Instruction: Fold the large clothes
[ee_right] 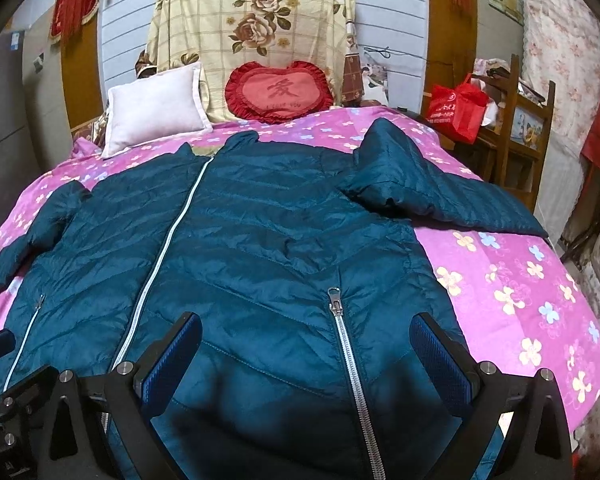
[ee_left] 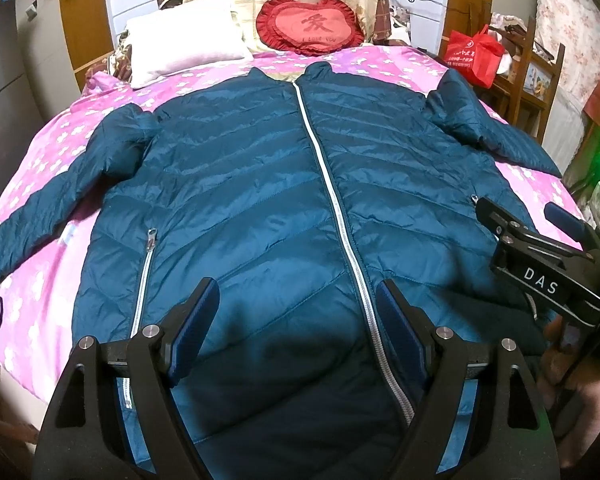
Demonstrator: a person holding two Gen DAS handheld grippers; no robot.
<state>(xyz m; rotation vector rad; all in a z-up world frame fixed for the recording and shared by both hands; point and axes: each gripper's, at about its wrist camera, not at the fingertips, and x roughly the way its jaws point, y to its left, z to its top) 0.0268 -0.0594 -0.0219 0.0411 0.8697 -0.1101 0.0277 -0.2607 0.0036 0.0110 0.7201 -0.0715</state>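
A large teal quilted jacket [ee_left: 260,184] lies flat, front up and zipped, on the pink flowered bed cover [ee_left: 40,280], collar toward the headboard. Both sleeves spread outward. It also shows in the right wrist view [ee_right: 260,248]. My left gripper [ee_left: 296,292] is open and empty, hovering over the jacket's lower hem by the white centre zipper [ee_left: 340,216]. My right gripper [ee_right: 306,328] is open and empty, over the hem around the right pocket zipper [ee_right: 336,304]. The right gripper also shows in the left wrist view [ee_left: 540,248].
A white pillow [ee_left: 188,48] and a red heart cushion [ee_left: 310,26] rest at the headboard. A red bag [ee_left: 476,56] sits on a wooden shelf at the right of the bed. The bed cover [ee_right: 520,300] drops off at its right edge.
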